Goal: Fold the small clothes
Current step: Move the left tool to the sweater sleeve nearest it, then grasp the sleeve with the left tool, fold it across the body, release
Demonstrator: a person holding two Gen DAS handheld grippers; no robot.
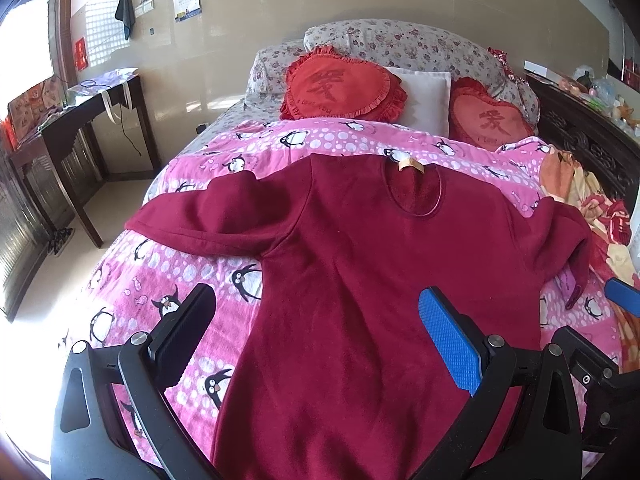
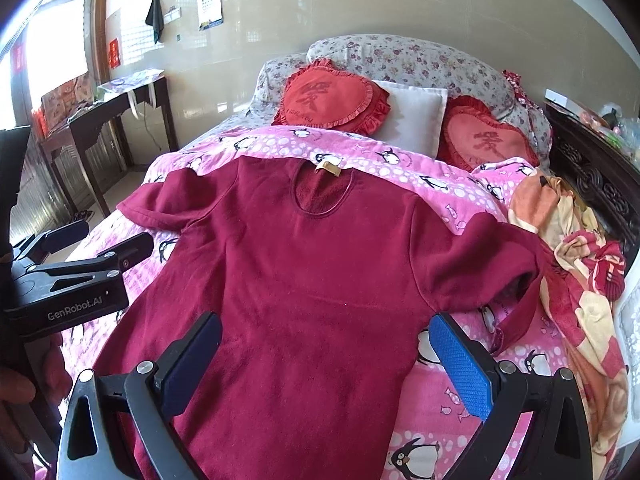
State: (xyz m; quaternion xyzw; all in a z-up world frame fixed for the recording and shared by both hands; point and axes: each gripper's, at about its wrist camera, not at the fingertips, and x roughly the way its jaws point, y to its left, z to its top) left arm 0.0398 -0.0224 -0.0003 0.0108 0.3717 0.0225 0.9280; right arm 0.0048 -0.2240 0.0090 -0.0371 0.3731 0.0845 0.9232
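Observation:
A dark red long-sleeved top (image 1: pixel 360 264) lies flat on the bed, neck hole away from me, both sleeves spread out to the sides; it also shows in the right wrist view (image 2: pixel 312 280). My left gripper (image 1: pixel 316 328) is open and empty, hovering over the top's lower left part. My right gripper (image 2: pixel 326 354) is open and empty above the top's lower right part. The right gripper's blue pad shows at the right edge of the left wrist view (image 1: pixel 622 298). The left gripper shows at the left of the right wrist view (image 2: pixel 80 264).
A pink penguin blanket (image 1: pixel 168 280) covers the bed. Two red heart cushions (image 1: pixel 340 84) and a white pillow (image 1: pixel 428 96) lie at the head. A crumpled orange-red cloth (image 2: pixel 580 264) lies at the right. A dark wooden table (image 1: pixel 76 128) stands left of the bed.

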